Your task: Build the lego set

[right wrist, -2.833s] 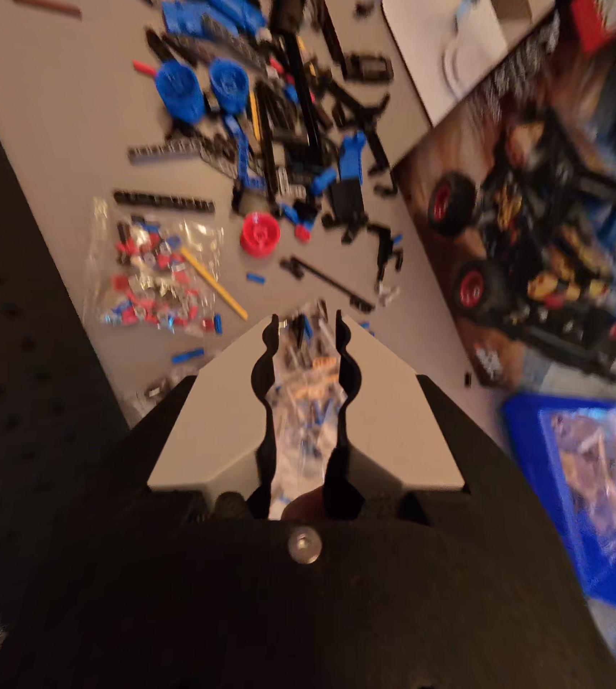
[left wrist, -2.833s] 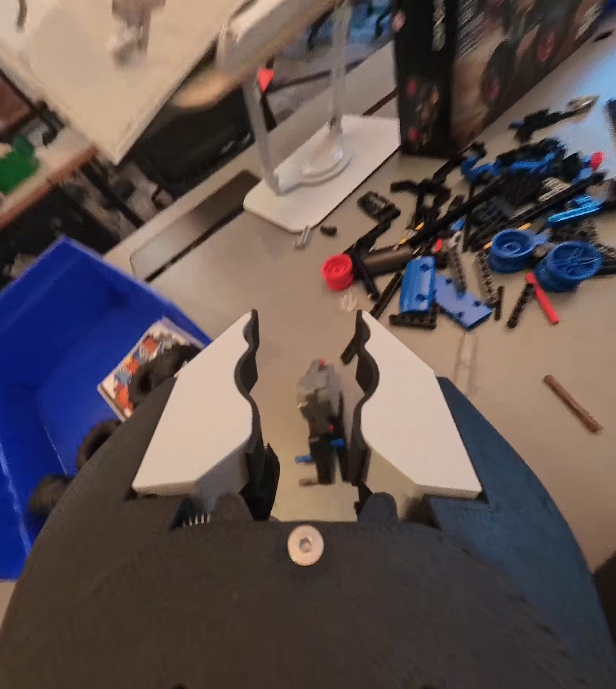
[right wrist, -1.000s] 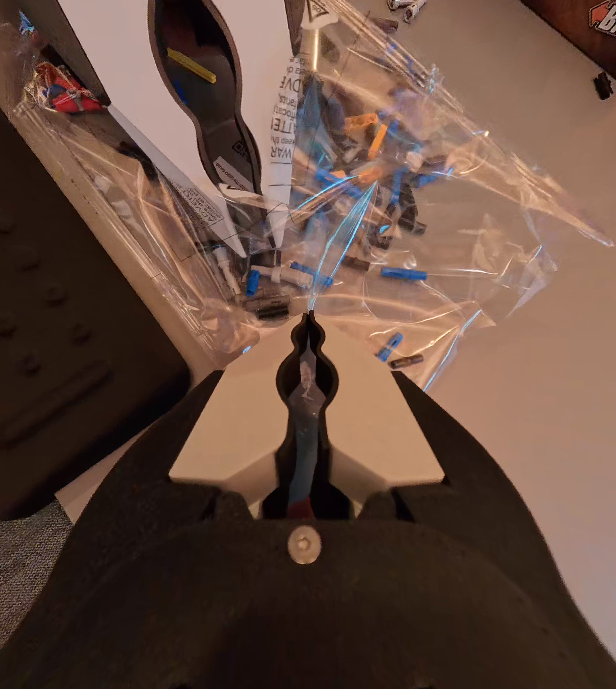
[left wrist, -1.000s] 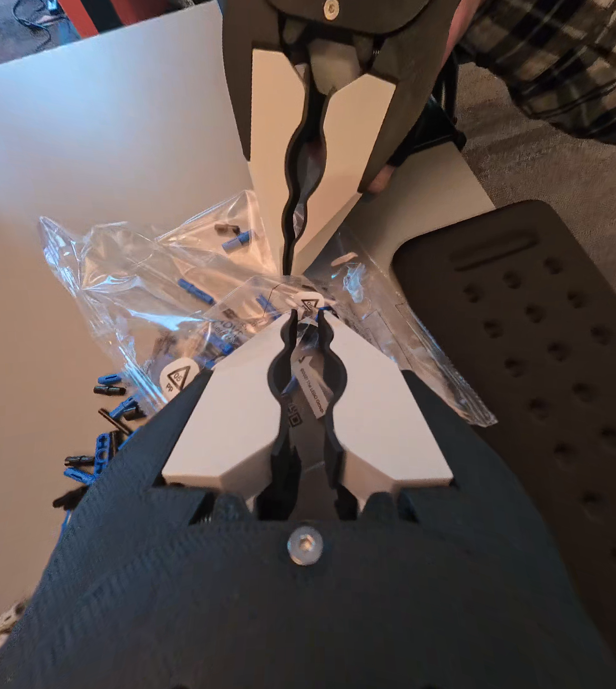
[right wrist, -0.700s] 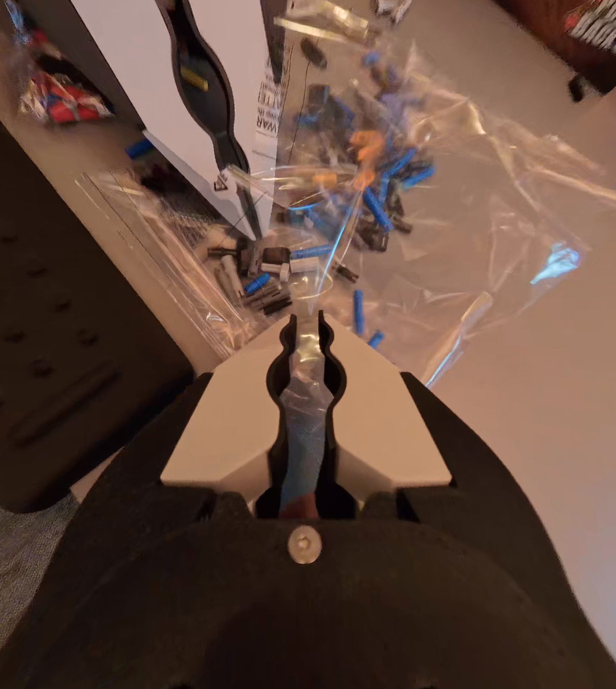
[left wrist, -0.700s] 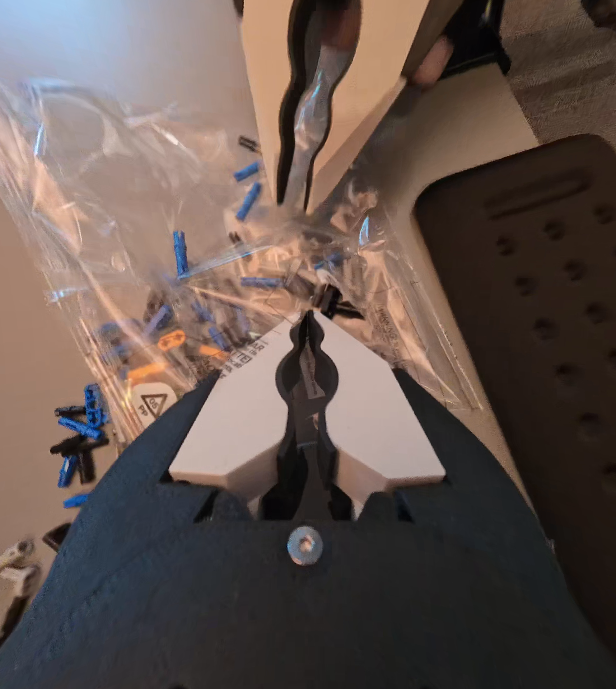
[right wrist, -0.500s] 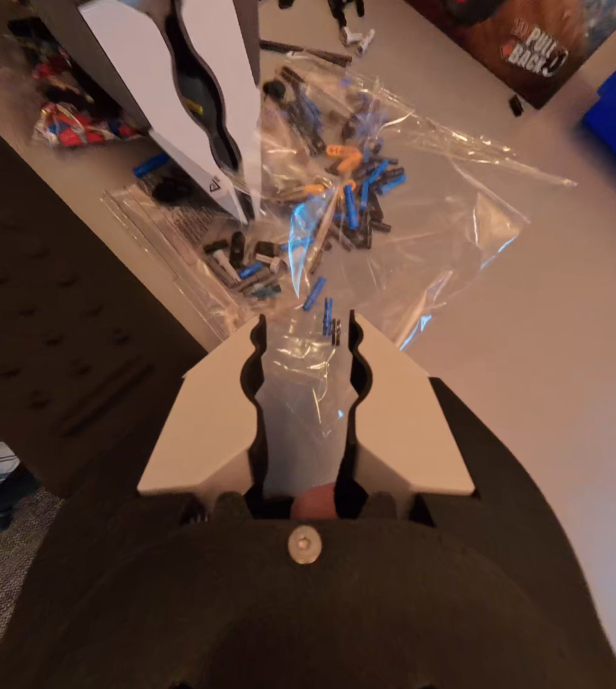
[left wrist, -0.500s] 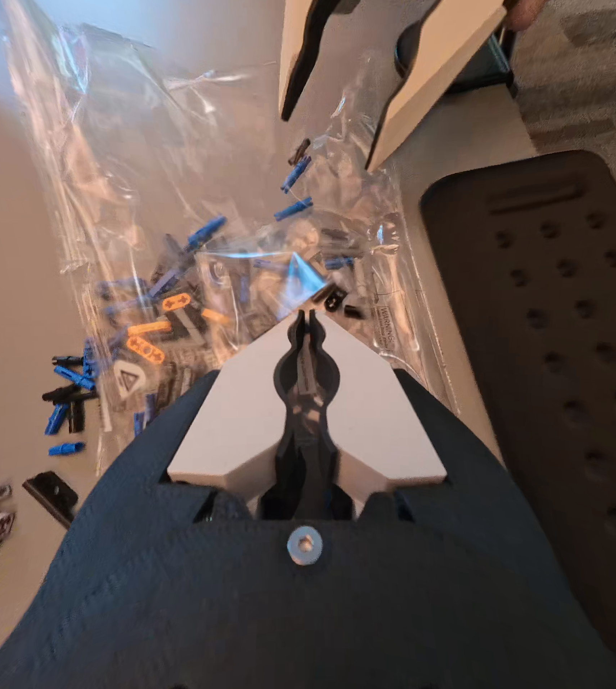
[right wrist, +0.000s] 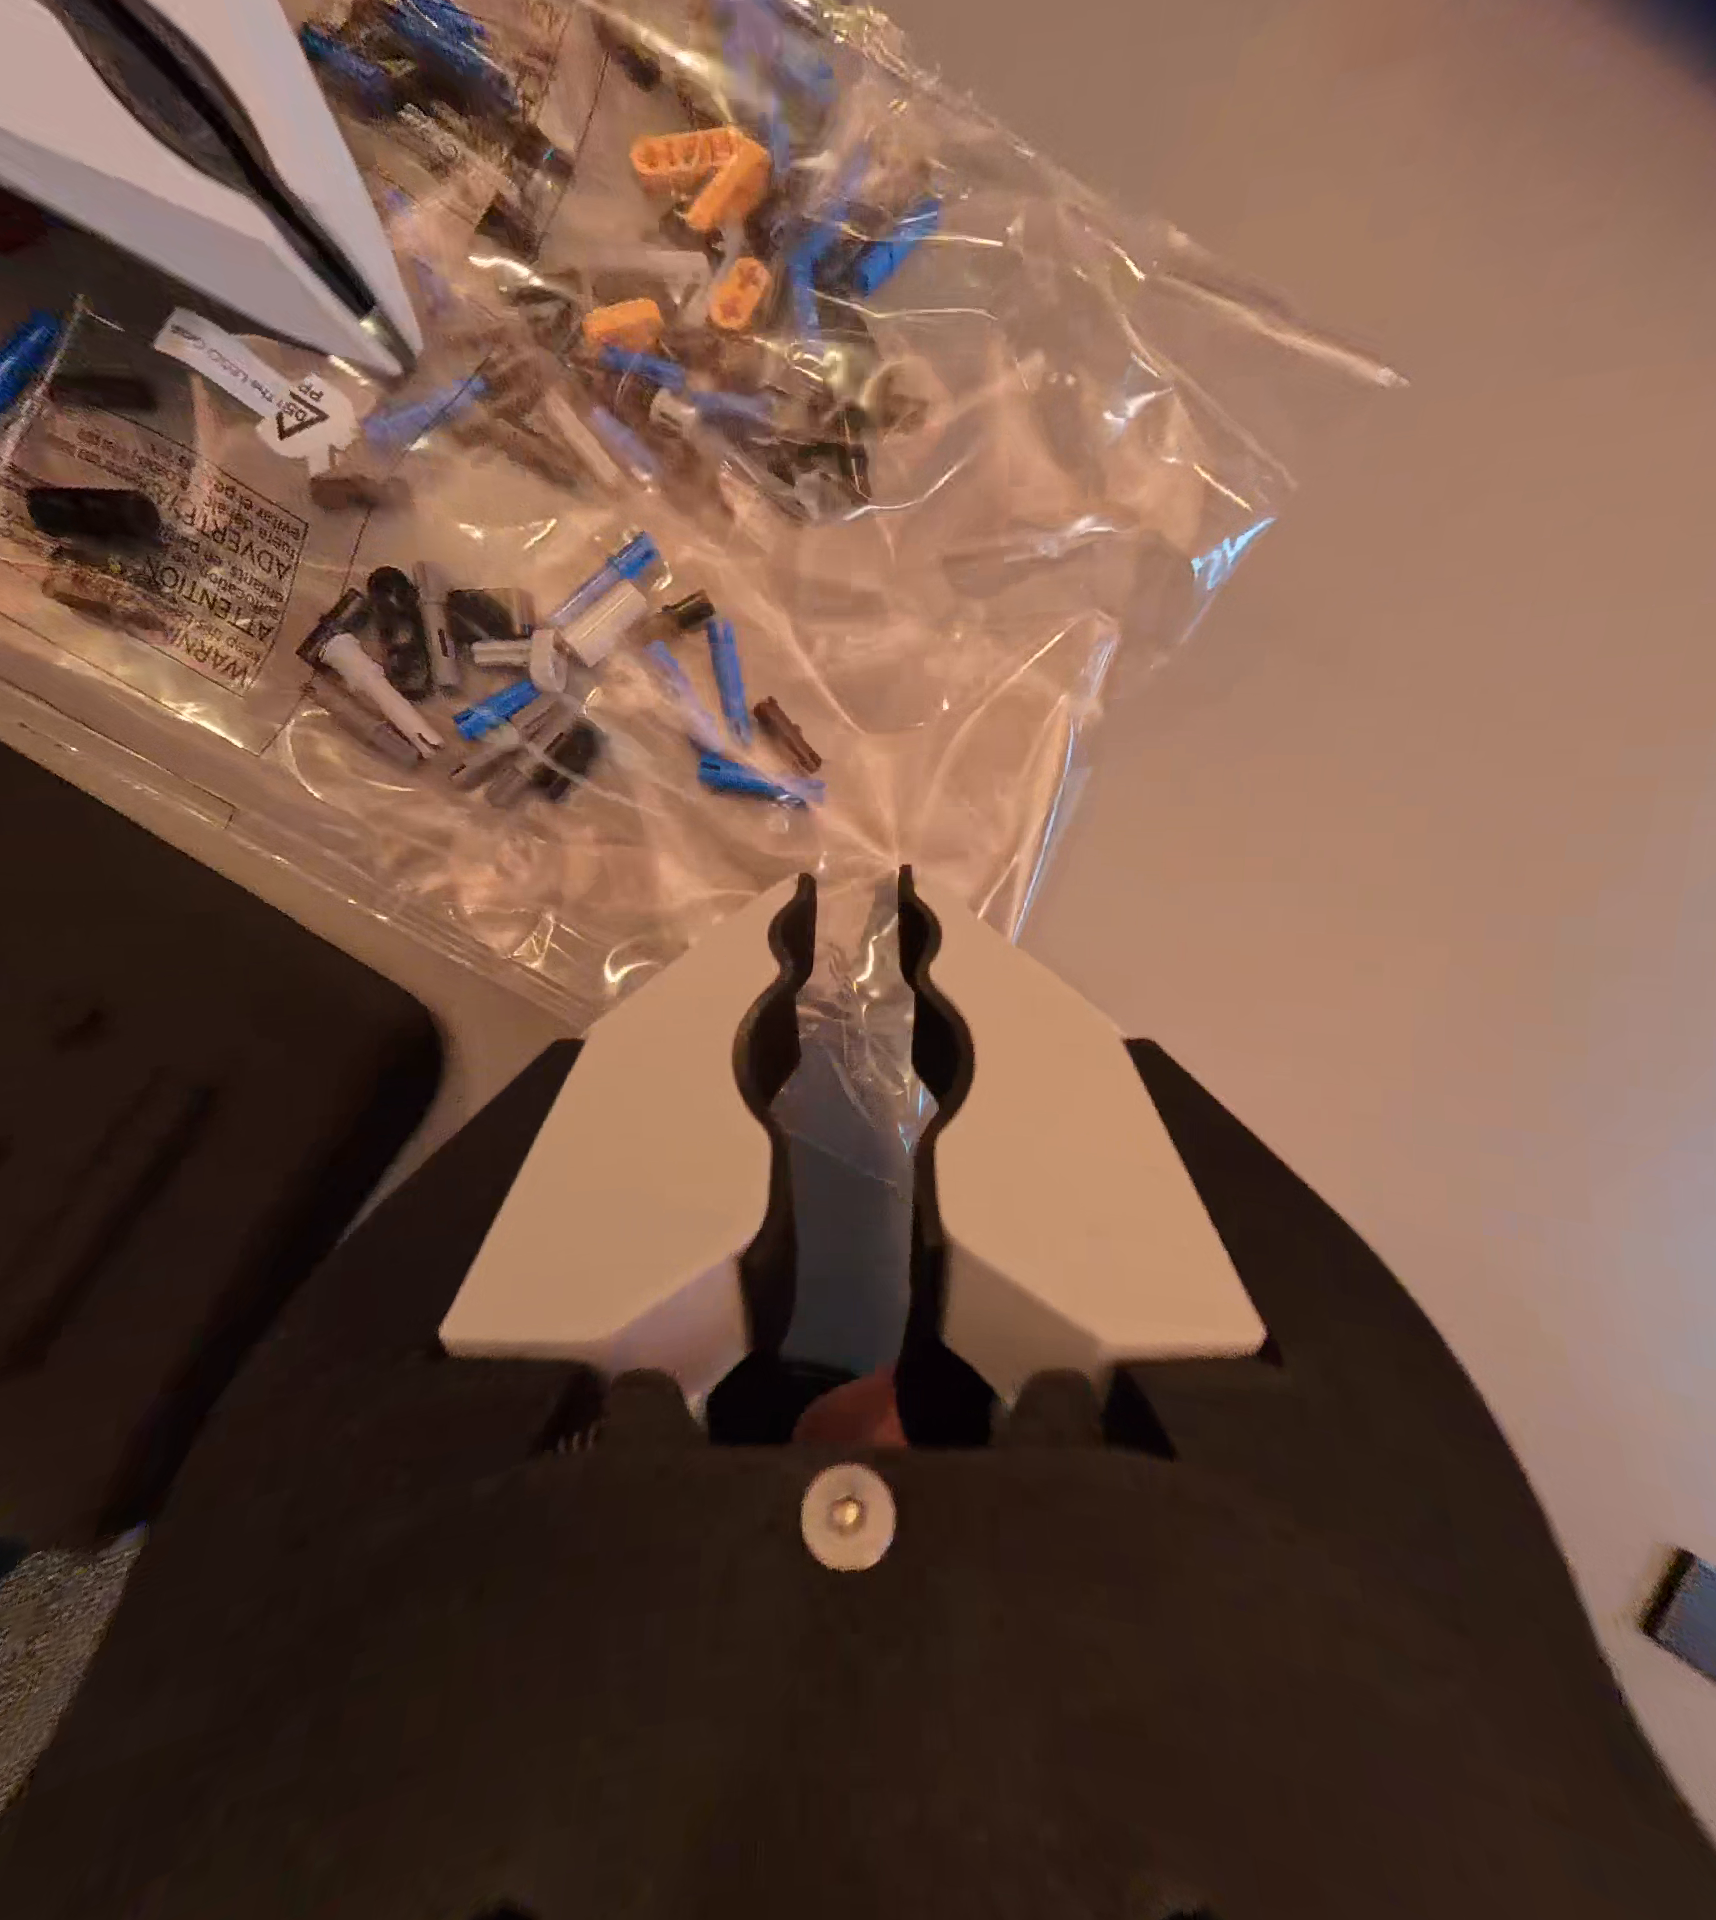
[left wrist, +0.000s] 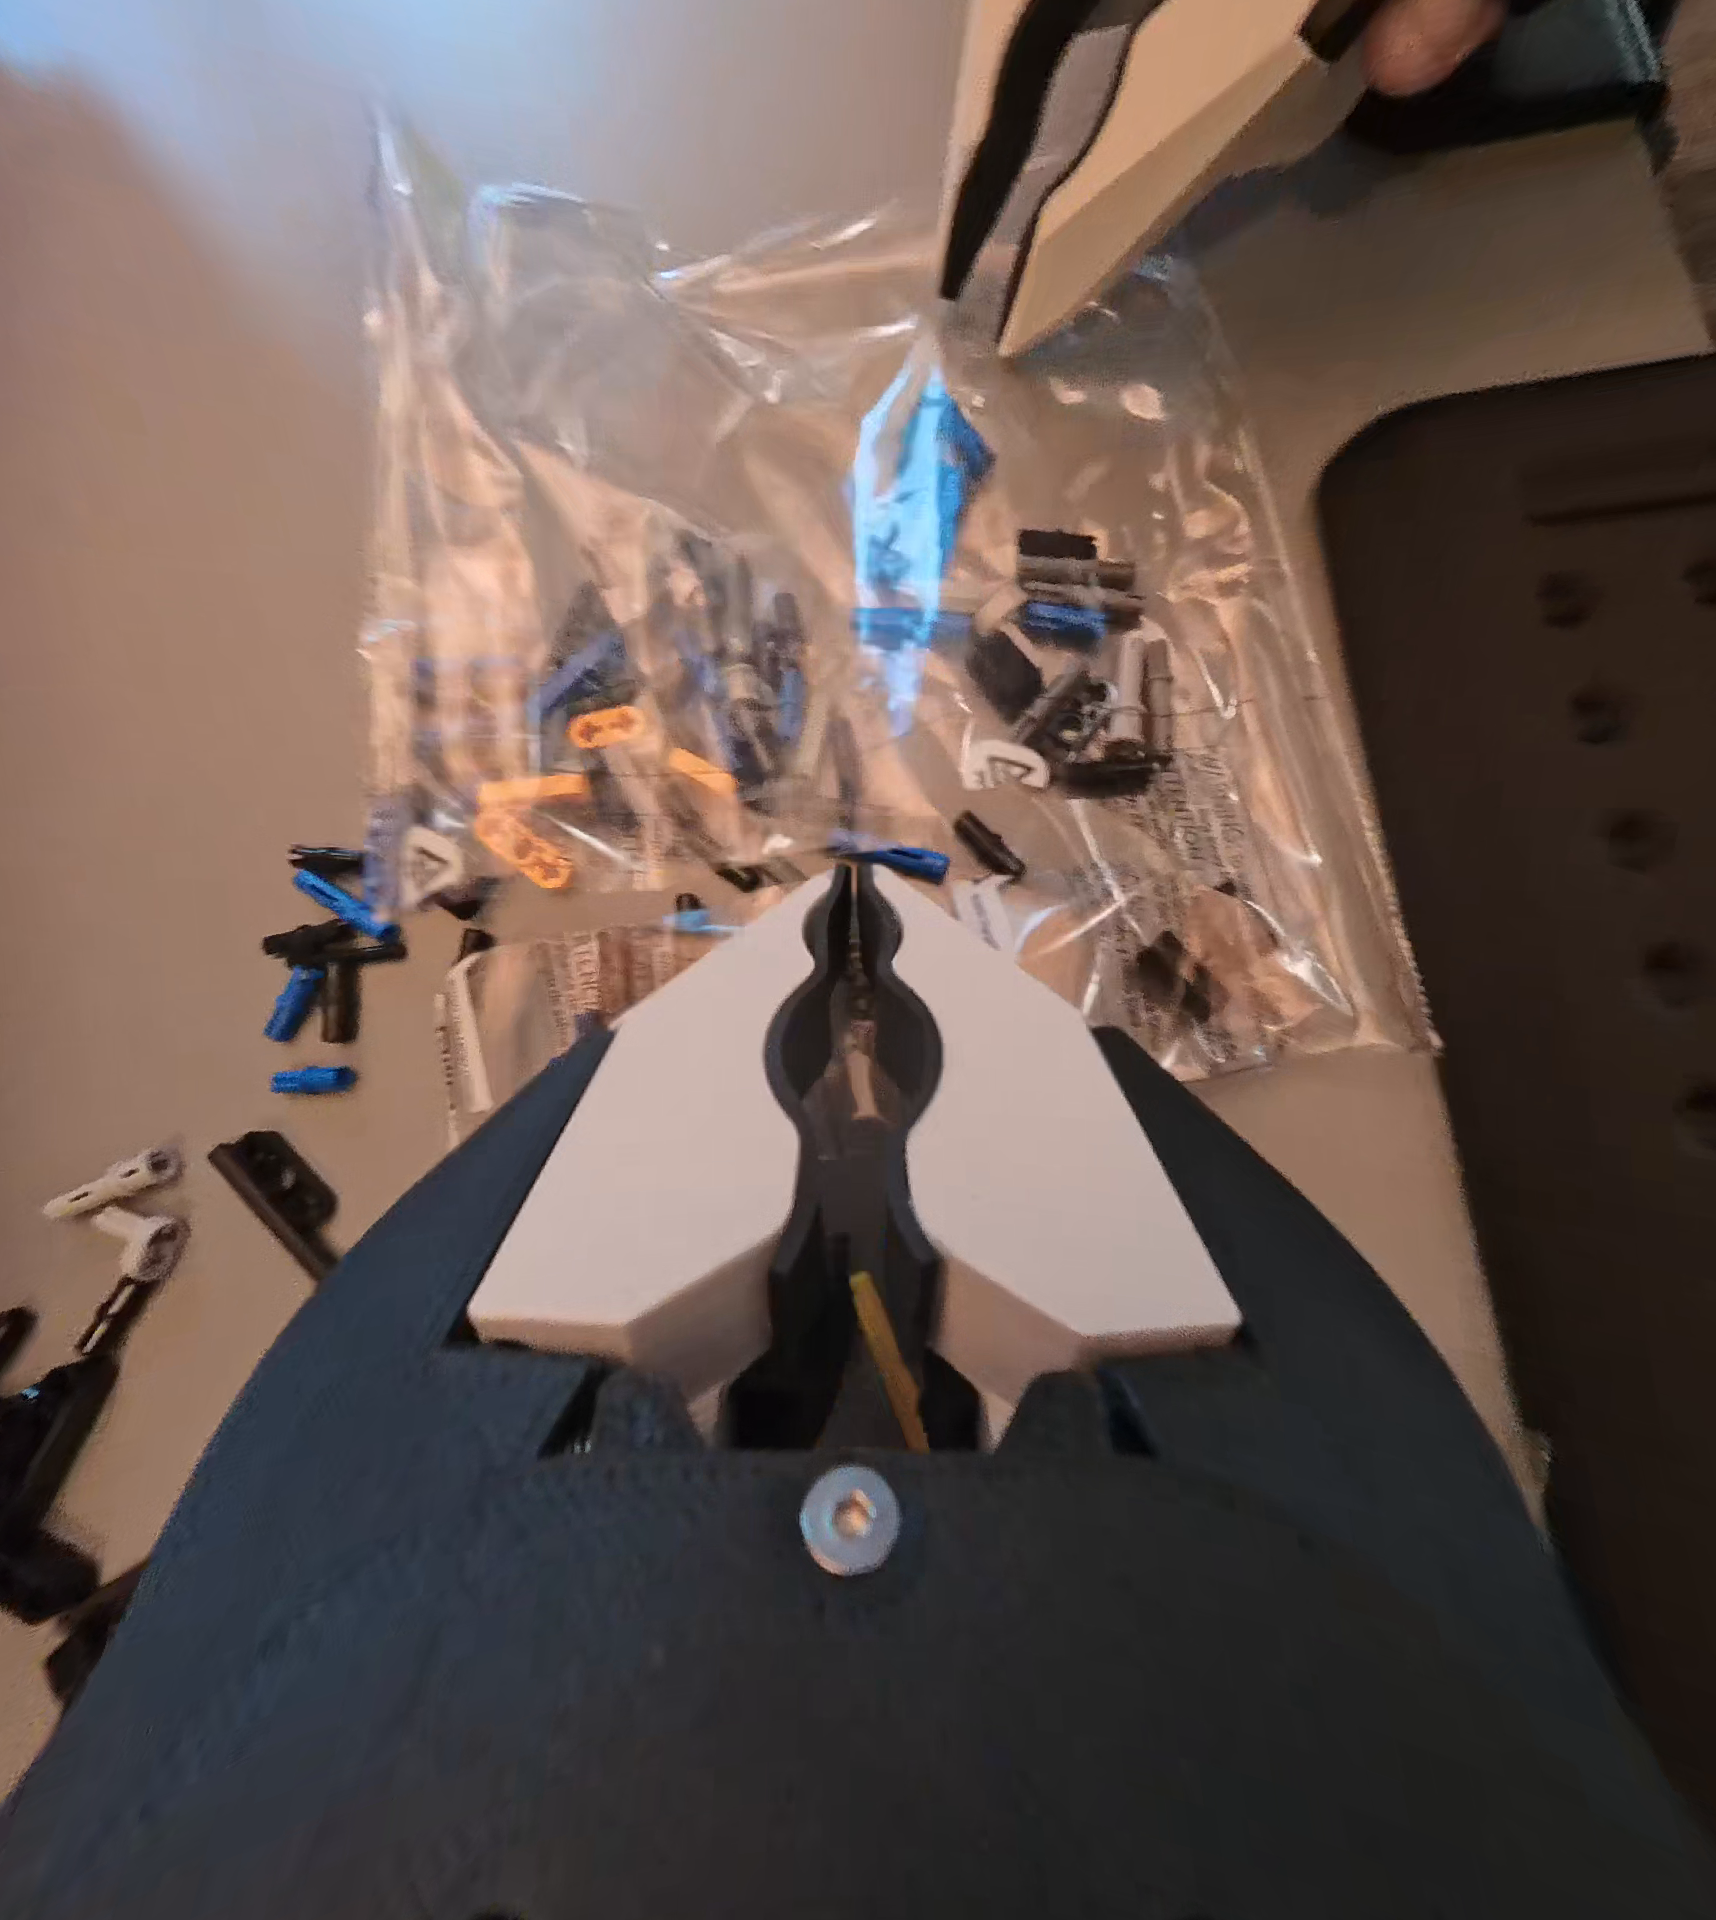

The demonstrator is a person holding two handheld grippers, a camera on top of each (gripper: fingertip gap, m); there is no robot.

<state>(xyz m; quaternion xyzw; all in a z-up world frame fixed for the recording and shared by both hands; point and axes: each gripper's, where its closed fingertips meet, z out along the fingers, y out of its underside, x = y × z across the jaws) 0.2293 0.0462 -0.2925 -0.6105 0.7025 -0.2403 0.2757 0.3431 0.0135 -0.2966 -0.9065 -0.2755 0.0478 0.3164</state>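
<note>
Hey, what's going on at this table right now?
A person is working a clear plastic bag of small Lego pieces with two handheld tongs. The left tongs are shut at the bag's near edge, though whether they pinch the film is unclear. The right tongs are slightly open with film between them. Blue and black pins lie loose on the table; orange connectors remain inside.

We see a pale table (left wrist: 158,520) carrying a clear parts bag (left wrist: 729,468), loose blue pins (left wrist: 314,1081) and black pieces (left wrist: 272,1195) beside it.

close opposing views; shared bag (left wrist: 729,582)
</note>
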